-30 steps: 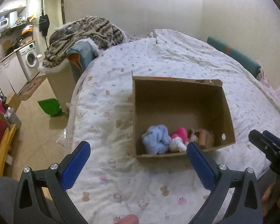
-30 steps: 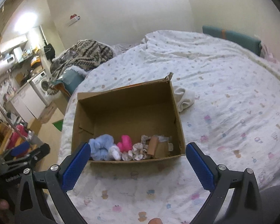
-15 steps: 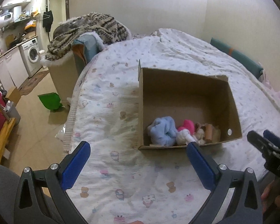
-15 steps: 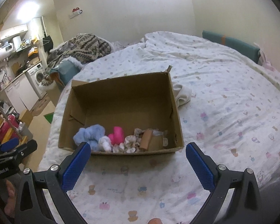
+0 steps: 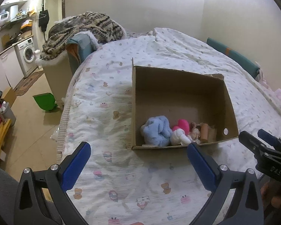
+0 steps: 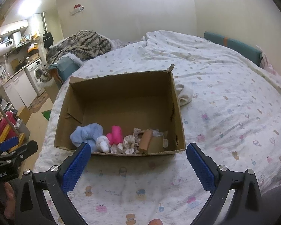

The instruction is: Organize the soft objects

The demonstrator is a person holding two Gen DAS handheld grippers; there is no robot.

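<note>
Soft things, a blue plush [image 6: 88, 135], a pink one [image 6: 115, 135] and scrunchies [image 6: 128, 143], lie in a row along the box's [image 6: 119, 86] near wall, the row running across from side to side. They sit just ahead of the right gripper [image 6: 138, 154], between its fingers; this one looks nearer. The left gripper [image 5: 138, 154] has them ahead toward its right finger. Both grippers are wide apart and hold nothing. A white cloth [image 6: 185, 95] lies outside, beyond the right finger.

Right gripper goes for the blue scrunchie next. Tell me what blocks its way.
Only the near wall of the cardboard box stands between the open right gripper and the blue scrunchie; from above, nothing visible covers it.
</note>
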